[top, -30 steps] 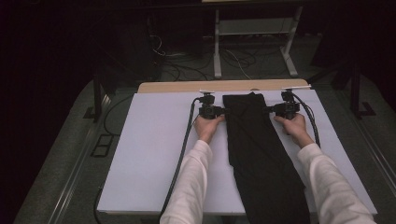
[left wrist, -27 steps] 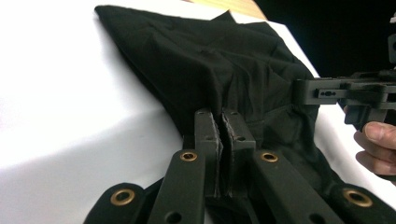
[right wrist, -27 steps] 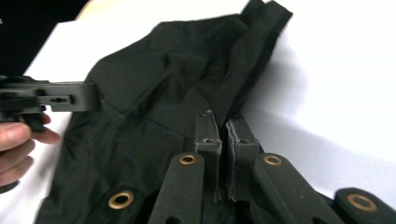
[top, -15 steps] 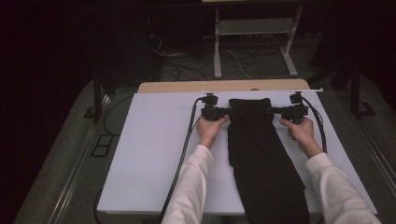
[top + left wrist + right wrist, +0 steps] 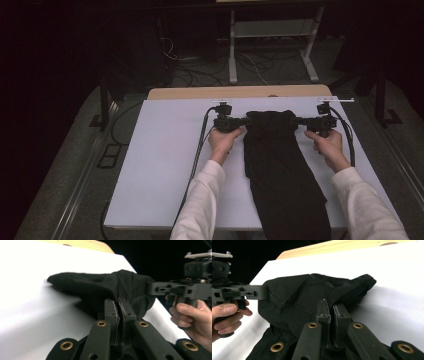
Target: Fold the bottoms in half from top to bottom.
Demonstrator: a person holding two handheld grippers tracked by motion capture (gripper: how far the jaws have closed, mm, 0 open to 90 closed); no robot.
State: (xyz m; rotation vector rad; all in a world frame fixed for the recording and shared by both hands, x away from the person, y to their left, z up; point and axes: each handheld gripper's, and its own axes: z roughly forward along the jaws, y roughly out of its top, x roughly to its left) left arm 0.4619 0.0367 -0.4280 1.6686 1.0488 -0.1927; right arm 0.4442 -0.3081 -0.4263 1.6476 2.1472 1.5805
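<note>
White table sheet [image 5: 165, 165] carries a black garment [image 5: 280, 170] running from centre toward 6 o'clock. Left gripper [image 5: 240, 121] and right gripper [image 5: 302, 120] each clench its top corners, at 9 and 3 o'clock.

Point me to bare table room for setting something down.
Widest bare patch: the white table left of the left tongs and its cable, out to the left edge. A narrower strip lies between the cloth and the right sleeve. Crowded: the far middle, where both tongs, the right tongs included, clamp the cloth's top corners.
</note>
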